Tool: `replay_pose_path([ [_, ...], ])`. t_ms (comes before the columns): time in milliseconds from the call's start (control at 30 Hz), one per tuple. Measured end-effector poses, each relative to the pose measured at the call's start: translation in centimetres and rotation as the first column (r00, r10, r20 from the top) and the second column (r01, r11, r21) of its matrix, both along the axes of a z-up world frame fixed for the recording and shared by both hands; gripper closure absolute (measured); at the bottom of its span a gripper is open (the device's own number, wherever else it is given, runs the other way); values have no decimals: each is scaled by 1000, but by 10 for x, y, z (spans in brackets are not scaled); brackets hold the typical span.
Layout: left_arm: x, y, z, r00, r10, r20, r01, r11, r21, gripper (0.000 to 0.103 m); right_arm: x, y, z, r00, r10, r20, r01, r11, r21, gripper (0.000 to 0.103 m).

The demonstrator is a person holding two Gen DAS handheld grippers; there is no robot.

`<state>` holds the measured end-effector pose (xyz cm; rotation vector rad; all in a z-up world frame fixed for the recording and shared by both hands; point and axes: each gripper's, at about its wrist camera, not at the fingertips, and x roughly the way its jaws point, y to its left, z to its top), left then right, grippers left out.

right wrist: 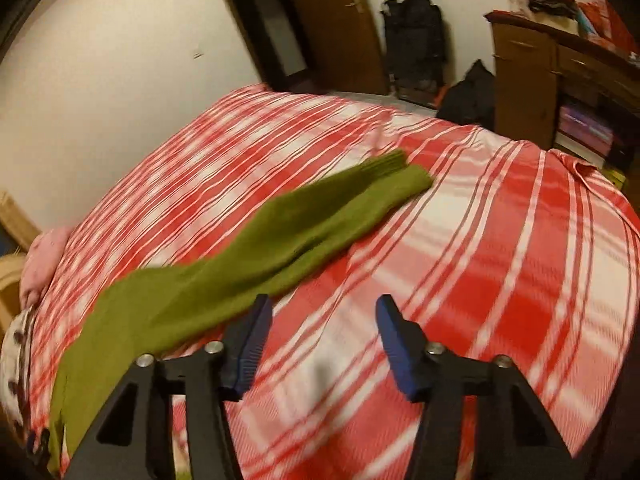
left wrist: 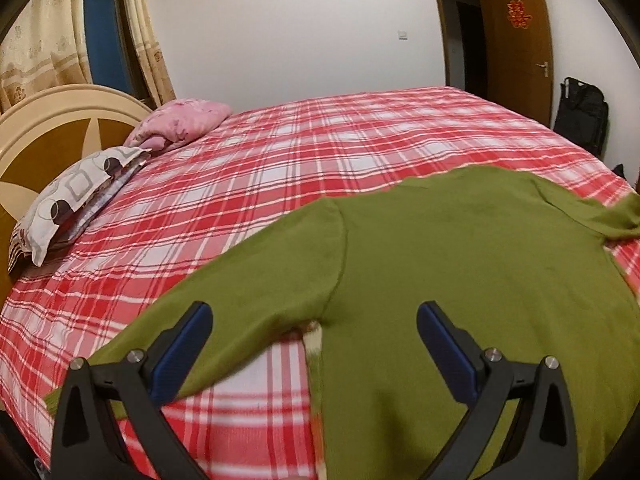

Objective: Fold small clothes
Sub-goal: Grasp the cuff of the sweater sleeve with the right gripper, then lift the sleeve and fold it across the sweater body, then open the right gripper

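On a bed with a red-and-white plaid sheet [left wrist: 248,184], an olive-green knit sweater [left wrist: 460,264] lies spread, cut off at the frame's lower right. Left gripper [left wrist: 314,314] and right gripper [right wrist: 324,304] hover, jaws apart and empty. The right view is motion-blurred.

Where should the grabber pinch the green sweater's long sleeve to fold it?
Probably at the ribbed cuff of the green sweater. The sleeve lies flat and straight on the bed, so the right gripper can come down from above and pinch the cuff's thin edge.
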<state>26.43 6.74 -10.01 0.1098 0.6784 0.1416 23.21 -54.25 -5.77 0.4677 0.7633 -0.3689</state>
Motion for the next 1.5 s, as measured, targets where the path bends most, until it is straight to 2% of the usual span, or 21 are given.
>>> replay_pose_path([
  [133,20,6,-11,999,38,-14,-38,999,-6,0,29,-40,-10,996,-89,-12,89,993,72,50],
  [267,34,13,-23,998,60,-36,-61,998,-18,0,52,-71,-24,987,-159,-36,162,978,132,56],
  [433,43,19,-34,995,83,-60,-85,996,-27,0,72,-92,-40,977,-206,-58,213,963,164,56],
  [533,45,23,-37,993,94,-68,-96,995,-38,0,82,-102,-47,972,-229,-57,236,954,183,66],
  [600,45,26,-37,992,104,-68,-107,993,-43,0,88,-107,-51,970,-237,-59,244,949,199,79],
  [633,44,28,-36,992,110,-67,-113,992,-49,0,90,-109,-53,969,-240,-63,248,948,200,90],
  [667,44,29,-36,991,113,-68,-117,992,-53,0,92,-111,-53,968,-240,-66,249,948,197,94],
  [833,39,33,-34,991,114,-66,-119,990,-75,0,93,-102,-42,975,-220,-36,223,966,131,98],
  [1067,27,31,-18,996,87,-24,-89,989,-116,0,95,-45,14,993,-80,85,82,996,-23,98],
  [1233,21,26,-11,998,61,-10,-62,990,-130,0,109,33,52,982,113,150,-99,990,-101,98],
  [1367,16,22,-10,999,45,-6,-45,989,-138,0,120,116,66,936,307,170,-279,945,-172,98],
  [1500,13,22,-8,999,35,-4,-36,987,-154,0,129,207,61,854,500,144,-460,855,-240,98],
])
